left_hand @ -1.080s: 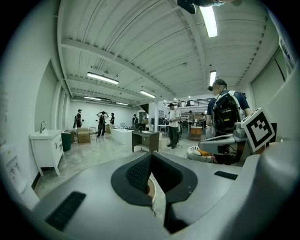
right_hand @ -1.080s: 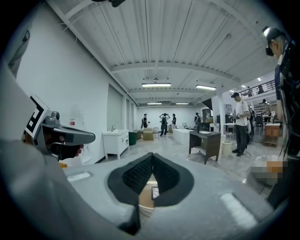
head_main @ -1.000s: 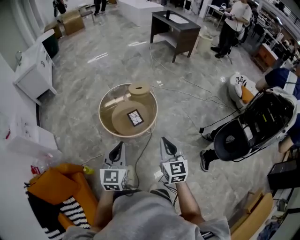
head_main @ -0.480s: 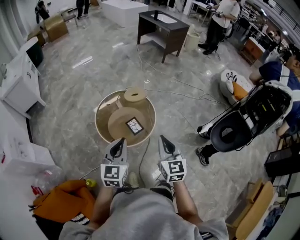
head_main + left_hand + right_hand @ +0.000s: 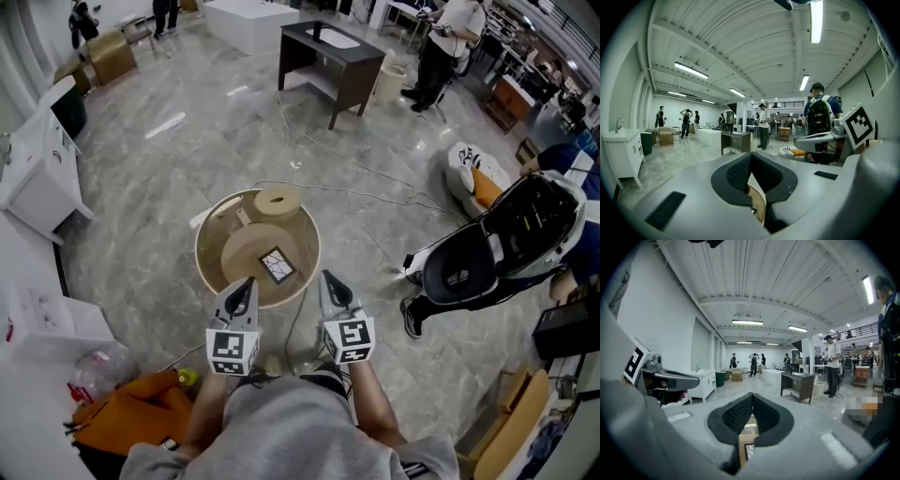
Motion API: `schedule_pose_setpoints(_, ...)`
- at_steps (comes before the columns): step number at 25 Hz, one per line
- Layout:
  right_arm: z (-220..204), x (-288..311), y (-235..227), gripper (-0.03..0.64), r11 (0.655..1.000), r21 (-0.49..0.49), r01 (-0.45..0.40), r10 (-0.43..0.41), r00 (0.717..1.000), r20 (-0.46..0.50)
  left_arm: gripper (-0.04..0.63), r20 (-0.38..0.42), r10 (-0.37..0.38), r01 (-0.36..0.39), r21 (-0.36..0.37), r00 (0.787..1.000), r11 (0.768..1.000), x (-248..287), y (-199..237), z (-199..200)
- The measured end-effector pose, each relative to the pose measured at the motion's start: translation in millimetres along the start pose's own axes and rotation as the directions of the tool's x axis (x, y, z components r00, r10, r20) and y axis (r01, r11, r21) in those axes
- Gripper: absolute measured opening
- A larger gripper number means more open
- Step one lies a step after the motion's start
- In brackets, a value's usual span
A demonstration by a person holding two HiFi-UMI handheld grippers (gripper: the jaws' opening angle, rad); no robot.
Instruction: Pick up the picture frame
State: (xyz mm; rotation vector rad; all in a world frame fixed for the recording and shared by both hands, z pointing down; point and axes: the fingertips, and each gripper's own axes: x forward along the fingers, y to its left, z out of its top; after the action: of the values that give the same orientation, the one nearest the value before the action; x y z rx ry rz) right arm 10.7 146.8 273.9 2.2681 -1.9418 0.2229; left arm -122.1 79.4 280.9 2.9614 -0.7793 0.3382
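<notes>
The picture frame (image 5: 276, 265) is lying flat on a tan disc (image 5: 246, 246) inside the round wooden table (image 5: 201, 267), just above the middle of the head view. The person is holding both grippers side by side below it, pointing toward it. The left gripper (image 5: 246, 285) is sitting with its jaws pressed together on nothing, its tip over the table's near rim. The right gripper (image 5: 328, 279) is likewise closed and empty, just beside the rim's lower right.

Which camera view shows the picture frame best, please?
The head view: the whole picture frame lies flat on the round table. The right gripper view shows only a corner below its jaws; the left gripper view shows just the table's edge.
</notes>
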Motion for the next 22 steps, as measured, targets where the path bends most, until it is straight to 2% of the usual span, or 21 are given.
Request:
schedule_pose_setpoints(6,1.4,47.4,-23.6,0.002,0.995,-0.026,-0.097,0.097,0.995,-0.011,0.017,0.0,0.084,-0.084,-0.033,0.996,0.996,43.6,12.2,3.6)
schedule_pose_setpoints(11,7.6,109.3,-43.8,0.002,0.974,-0.038,-0.224,0.223,0.974,-0.037,0.017,-0.014,0.179,-0.18,-0.068,0.984,0.981,89.7,31.1,13.8)
schedule_pose_setpoints(15,7.3,151.0,-61.5,0.002,0.949,-0.032,-0.313,0.311,0.949,-0.05,0.017,-0.043,0.274,-0.277,-0.089,0.961,0.957,119.9,46.5,12.4)
schedule_pose_setpoints(22,0.7,204.4,-85.8,0.002,0.901,-0.027,-0.433,0.43,0.899,-0.084,0.017,-0.106,0.408,-0.419,-0.117,0.907,0.9,152.4,64.0,3.2)
